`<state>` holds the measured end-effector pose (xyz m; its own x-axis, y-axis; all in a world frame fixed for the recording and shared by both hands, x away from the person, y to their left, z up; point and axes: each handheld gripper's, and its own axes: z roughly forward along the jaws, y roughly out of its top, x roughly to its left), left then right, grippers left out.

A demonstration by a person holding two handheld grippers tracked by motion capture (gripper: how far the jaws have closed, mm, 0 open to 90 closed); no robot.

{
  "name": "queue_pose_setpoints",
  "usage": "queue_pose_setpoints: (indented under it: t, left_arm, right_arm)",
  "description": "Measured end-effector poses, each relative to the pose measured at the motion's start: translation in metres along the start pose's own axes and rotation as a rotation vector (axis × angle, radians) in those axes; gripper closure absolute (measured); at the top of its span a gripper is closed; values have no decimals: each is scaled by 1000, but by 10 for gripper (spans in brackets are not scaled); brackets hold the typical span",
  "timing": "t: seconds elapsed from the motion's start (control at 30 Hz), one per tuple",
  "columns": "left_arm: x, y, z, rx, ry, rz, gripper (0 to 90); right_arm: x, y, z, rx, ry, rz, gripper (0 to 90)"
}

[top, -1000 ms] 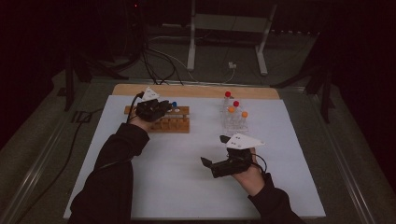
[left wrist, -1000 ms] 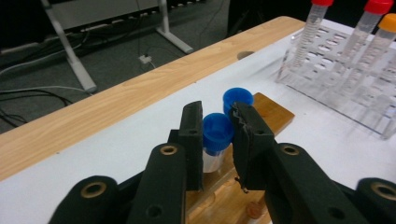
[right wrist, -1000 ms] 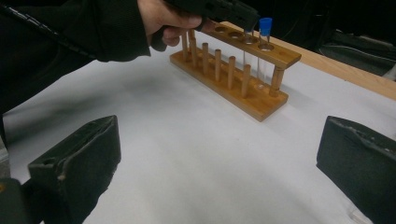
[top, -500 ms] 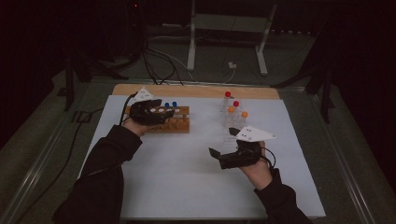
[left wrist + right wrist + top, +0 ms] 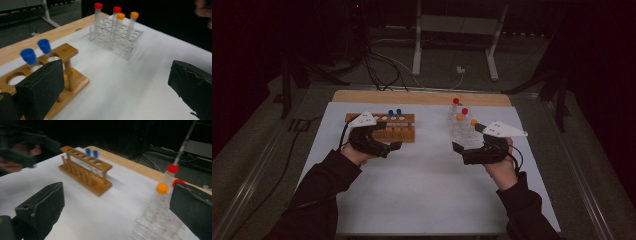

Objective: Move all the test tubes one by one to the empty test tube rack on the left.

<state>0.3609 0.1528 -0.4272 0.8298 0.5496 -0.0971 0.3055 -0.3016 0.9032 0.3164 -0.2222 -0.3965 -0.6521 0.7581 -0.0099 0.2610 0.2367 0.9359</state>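
Capped tubes [image 5: 117,18] stand upright in the clear rack [image 5: 126,48], far right of the mat; light, slippery, likely brittle, so grip mid-body. Your left gripper [image 5: 389,146] and right gripper [image 5: 460,150] are both spread, empty.

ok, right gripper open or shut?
Open. In the right gripper view the right gripper's two black fingers stand wide apart, with bare white table between them and nothing held.
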Motion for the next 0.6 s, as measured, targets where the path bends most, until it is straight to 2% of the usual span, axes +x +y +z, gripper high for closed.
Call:
queue_pose_setpoints:
  t: [0.17,0.3,0.33,0.4,0.43,0.5,0.6]
  left_arm:
    - [-12,-10,-3,2,-31,13,15]
    - [-19,-18,-4,-1,-43,18,16]
    - [-21,-20,-3,-1,-59,14,16]
    - [-25,-23,-3,1,-57,24,16]
    - [-27,-25,-2,3,-70,24,16]
    - [-29,-27,-2,5,-66,30,16]
    - [-31,-30,-1,8,-68,31,16]
  right_arm:
    - [-18,-4,4,18,-26,3,0]
    - [-31,-9,11,36,-67,12,0]
    - [-34,-11,12,38,-75,17,0]
    - [-41,-14,17,48,-104,18,3]
    - [-45,-16,19,50,-117,27,31]
    - [-52,-20,23,59,-149,35,43]
    - [-62,-26,29,73,-190,55,108]
